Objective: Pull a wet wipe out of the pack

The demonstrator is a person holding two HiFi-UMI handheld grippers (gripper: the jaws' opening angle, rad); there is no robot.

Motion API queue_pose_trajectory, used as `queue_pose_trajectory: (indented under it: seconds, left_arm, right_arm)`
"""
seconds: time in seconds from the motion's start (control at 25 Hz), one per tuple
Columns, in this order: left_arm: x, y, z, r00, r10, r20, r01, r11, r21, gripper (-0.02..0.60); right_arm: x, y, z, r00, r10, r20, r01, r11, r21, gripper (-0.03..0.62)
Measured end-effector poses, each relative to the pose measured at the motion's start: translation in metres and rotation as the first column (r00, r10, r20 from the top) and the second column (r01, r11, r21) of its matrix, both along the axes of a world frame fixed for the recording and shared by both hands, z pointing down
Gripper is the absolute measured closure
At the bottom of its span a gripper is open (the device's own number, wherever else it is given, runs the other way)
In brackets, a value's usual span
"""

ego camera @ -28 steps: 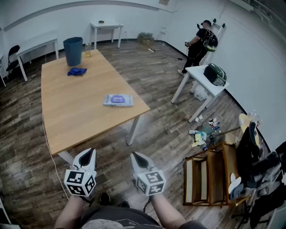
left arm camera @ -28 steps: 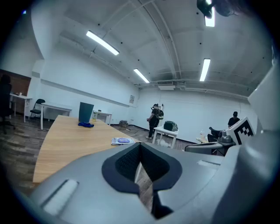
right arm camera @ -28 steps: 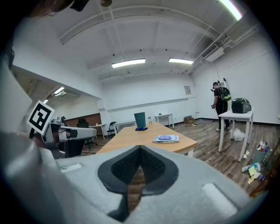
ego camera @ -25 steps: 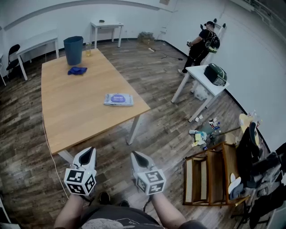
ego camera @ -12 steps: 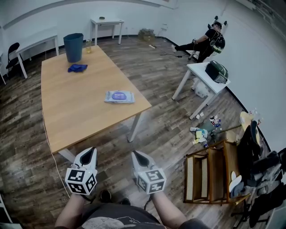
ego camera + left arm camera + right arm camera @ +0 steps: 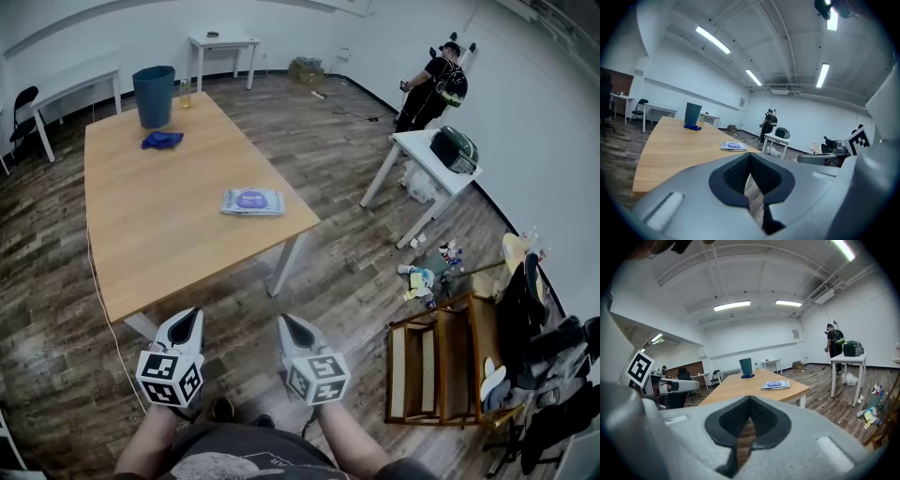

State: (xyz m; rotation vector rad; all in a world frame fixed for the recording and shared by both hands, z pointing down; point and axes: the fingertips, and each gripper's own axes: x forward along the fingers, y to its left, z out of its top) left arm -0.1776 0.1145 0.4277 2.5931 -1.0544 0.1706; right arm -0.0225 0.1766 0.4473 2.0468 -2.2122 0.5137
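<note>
The wet wipe pack [image 6: 252,202], white with a purple oval lid, lies flat on the wooden table [image 6: 150,234] near its right edge; it also shows small in the left gripper view [image 6: 734,146] and the right gripper view [image 6: 776,385]. My left gripper [image 6: 188,322] and right gripper [image 6: 292,325] are held low in front of my body, well short of the table's near edge. Both are shut with nothing between the jaws [image 6: 750,161] [image 6: 750,405].
A blue bin [image 6: 155,96] and a blue cloth [image 6: 162,140] sit at the table's far end. A white side table [image 6: 427,155] with a dark bag stands to the right, a person [image 6: 433,84] beyond it. A wooden rack [image 6: 441,361] and clutter lie on the floor at right.
The grippers have stayed in place. The head view has shifted slightly, and the person at the far right has moved about near the wall.
</note>
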Motion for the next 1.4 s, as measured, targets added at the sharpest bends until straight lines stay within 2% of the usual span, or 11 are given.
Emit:
queue_pose_trajectory:
  seconds: [0.28, 0.48, 0.72, 0.88, 1.0, 1.4]
  left_arm:
    - [-0.011, -0.016, 0.006, 1.0, 0.013, -0.013, -0.013, 1.0, -0.013, 0.563]
    - [-0.026, -0.035, 0.01, 1.0, 0.023, -0.019, -0.023, 1.0, -0.014, 0.563]
    - [-0.034, -0.052, 0.029, 1.0, 0.027, -0.004, -0.028, 0.999, -0.046, 0.563]
    - [-0.023, -0.056, 0.04, 0.999, 0.046, 0.008, -0.045, 0.996, -0.071, 0.563]
    - [-0.012, -0.067, 0.042, 0.999, 0.041, 0.015, -0.04, 0.997, -0.069, 0.563]
    - [0.04, -0.135, 0.039, 0.999, -0.003, 0.041, 0.005, 0.999, -0.051, 0.563]
  right_arm:
    - [-0.003, -0.015, 0.01, 0.999, 0.041, -0.012, -0.041, 0.999, 0.004, 0.603]
    - [-0.002, -0.02, 0.021, 0.993, 0.115, -0.005, -0.116, 0.993, -0.012, 0.603]
    - [-0.009, -0.021, 0.033, 0.993, 0.115, -0.013, -0.116, 0.992, -0.045, 0.603]
    - [0.005, -0.027, 0.04, 0.992, 0.122, -0.033, -0.124, 0.991, -0.059, 0.603]
    - [0.019, -0.042, 0.048, 0.993, 0.121, -0.01, -0.121, 0.99, -0.067, 0.603]
    - [0.064, -0.131, 0.051, 1.0, 0.017, 0.024, -0.015, 0.998, -0.064, 0.603]
